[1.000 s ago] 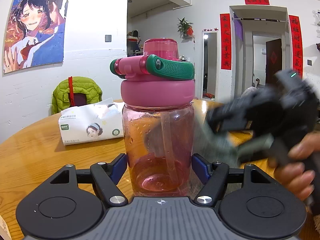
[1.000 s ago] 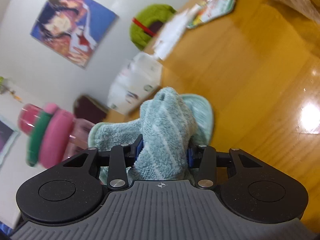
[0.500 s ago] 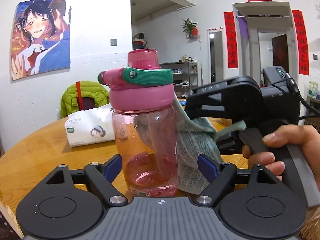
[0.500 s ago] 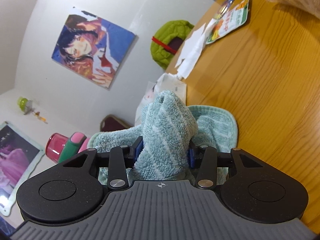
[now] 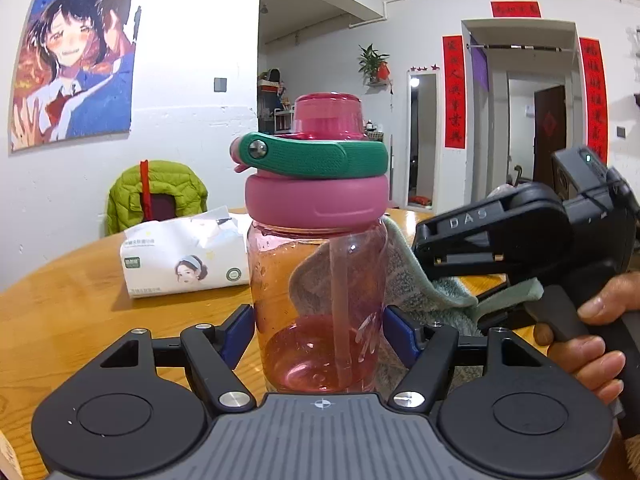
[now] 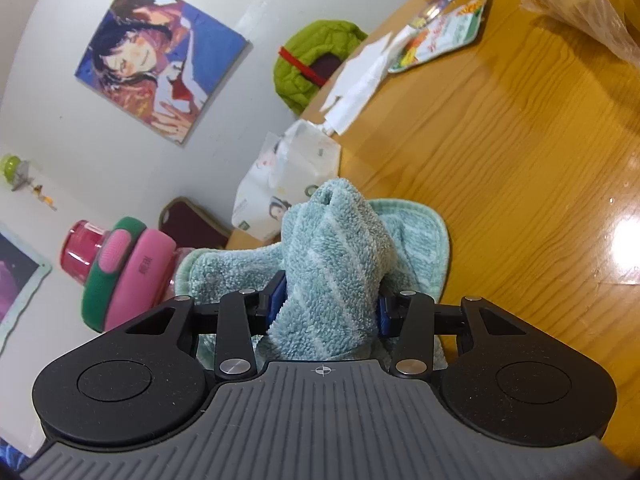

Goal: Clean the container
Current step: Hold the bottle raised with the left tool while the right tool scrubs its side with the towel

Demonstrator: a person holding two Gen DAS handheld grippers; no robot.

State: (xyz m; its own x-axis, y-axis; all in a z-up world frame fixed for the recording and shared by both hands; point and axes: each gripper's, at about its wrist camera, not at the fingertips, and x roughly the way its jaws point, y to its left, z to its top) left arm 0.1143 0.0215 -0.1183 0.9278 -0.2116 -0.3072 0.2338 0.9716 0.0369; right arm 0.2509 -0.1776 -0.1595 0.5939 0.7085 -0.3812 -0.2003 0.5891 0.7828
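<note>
A clear pink water bottle with a pink lid and green carry handle stands upright on the wooden table. My left gripper is shut on its lower body. My right gripper is shut on a teal terry cloth, tilted sideways. In the left wrist view the cloth presses against the bottle's right and far side, with the right gripper and a hand behind it. The bottle's lid shows at the left of the right wrist view.
A white tissue pack lies left of the bottle. A chair with a green jacket stands behind the table. Loose paper, a colourful packet and a clear plastic bag lie farther along the table.
The right gripper with the cloth has swung in from the right and pressed against the bottle's side. The bottle has turned slightly in my left gripper.
</note>
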